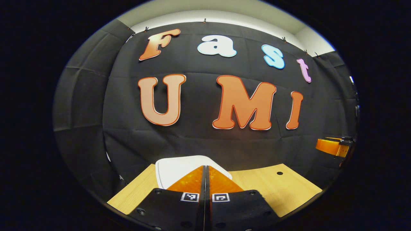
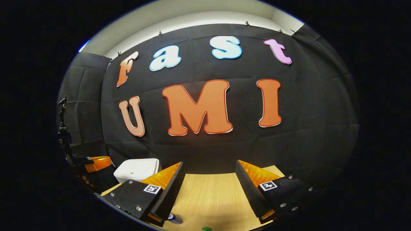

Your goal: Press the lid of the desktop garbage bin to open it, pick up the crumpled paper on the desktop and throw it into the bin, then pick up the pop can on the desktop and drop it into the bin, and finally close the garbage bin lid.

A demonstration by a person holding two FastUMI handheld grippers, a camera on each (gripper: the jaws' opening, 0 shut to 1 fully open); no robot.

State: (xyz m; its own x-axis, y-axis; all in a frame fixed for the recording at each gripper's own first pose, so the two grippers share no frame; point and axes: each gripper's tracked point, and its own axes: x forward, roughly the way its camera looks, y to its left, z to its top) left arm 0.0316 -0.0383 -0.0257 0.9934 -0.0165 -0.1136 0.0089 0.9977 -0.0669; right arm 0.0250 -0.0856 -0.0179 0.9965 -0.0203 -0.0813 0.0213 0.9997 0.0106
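The white desktop bin (image 1: 179,168) stands on the wooden table (image 1: 282,189), straight beyond my left gripper (image 1: 205,167), whose two fingers are pressed together with nothing between them. The tips cover part of the bin's lid; whether they touch it I cannot tell. In the right gripper view the bin (image 2: 138,170) sits at the left with its lid down. My right gripper (image 2: 209,165) hangs open over bare table (image 2: 208,192), well to the right of the bin. A small dark round thing (image 2: 172,217) peeks out under its left finger; it is too hidden to identify.
The right gripper (image 1: 334,147) shows at the far right edge of the left gripper view, above the table. The left gripper (image 2: 94,163) shows beside the bin in the right gripper view. A small hole (image 1: 279,173) marks the tabletop. Black cloth walls close the back.
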